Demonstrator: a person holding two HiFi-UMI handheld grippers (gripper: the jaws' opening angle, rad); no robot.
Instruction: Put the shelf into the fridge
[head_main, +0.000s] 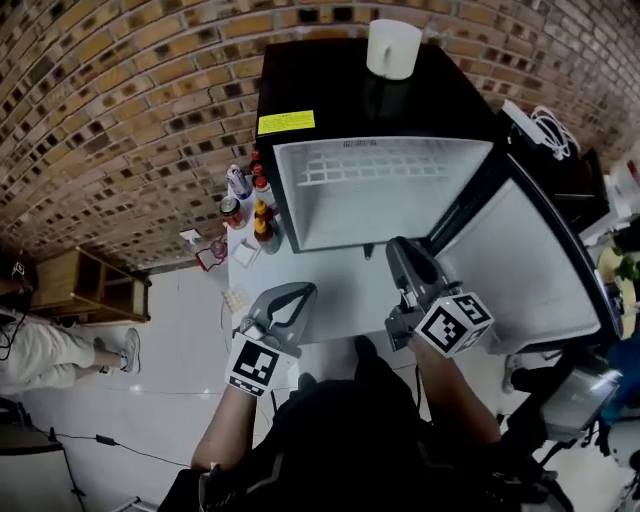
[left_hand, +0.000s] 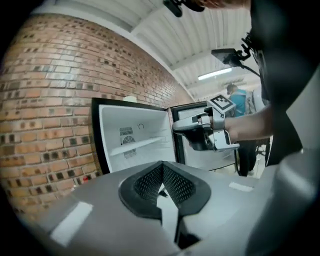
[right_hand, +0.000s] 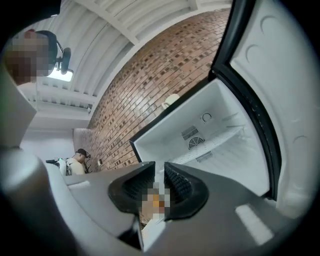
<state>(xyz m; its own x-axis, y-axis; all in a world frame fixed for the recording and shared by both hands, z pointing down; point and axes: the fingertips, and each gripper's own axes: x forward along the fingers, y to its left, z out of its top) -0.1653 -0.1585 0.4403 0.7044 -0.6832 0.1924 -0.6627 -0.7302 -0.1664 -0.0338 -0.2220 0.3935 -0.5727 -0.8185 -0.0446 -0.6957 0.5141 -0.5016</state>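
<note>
Jaws empty: left gripper (left_hand: 161, 167), right gripper (right_hand: 159, 172); one fridge (head_main: 330, 95)

Black fridge (head_main: 370, 100) with white interior; white, grid-patterned shelf (head_main: 375, 165) inside. Yellow label (head_main: 286, 122) on the fridge's top front edge; white cup (head_main: 393, 47) on top. Behind the fridge, a wall (head_main: 120, 90) of brown, tan and dark bricks. Left of the fridge, red-capped bottles (head_main: 255, 205). Before the fridge, grey left gripper (head_main: 303, 293) and right gripper (head_main: 400, 247), with black-and-white square markers.
</note>
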